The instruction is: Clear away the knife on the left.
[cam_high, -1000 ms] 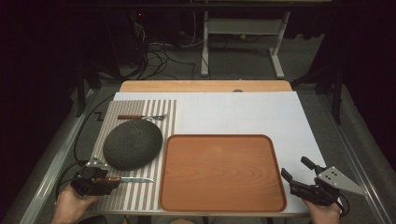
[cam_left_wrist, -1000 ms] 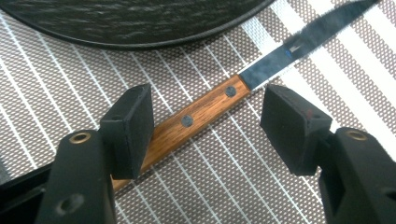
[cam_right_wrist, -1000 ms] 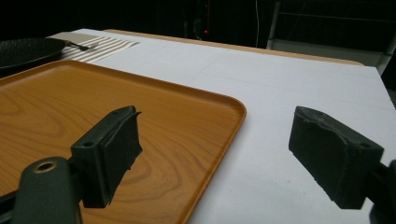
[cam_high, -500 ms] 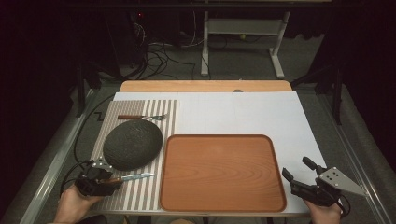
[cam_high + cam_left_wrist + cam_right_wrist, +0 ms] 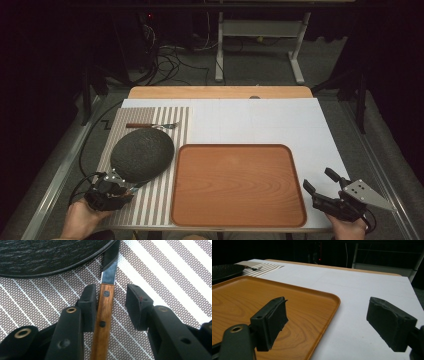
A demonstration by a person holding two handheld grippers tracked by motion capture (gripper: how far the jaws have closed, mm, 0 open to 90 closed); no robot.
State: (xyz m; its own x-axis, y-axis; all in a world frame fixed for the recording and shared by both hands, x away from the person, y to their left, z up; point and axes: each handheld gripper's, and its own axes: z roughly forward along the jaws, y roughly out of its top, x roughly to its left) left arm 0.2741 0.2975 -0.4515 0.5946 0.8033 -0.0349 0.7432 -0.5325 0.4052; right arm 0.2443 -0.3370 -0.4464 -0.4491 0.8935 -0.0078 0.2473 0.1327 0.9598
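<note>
Right gripper (image 5: 327,325): jaws wide apart.
Wooden tray (image 5: 249,302): under the left jaw.
White table surface (image 5: 362,300): under the right jaw.

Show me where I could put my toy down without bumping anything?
The wooden tray is bare. So is the white table top behind it, right of the striped mat. The mat is crowded: dark plate, fork, and a knife between the left gripper's jaws.

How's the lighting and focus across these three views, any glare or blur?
High view: table evenly lit, room behind nearly black, slightly soft. Left gripper view: sharp on the knife; its blade mirrors dark and pale patches. Right gripper view: tray clear, near jaws soft, background dark.
</note>
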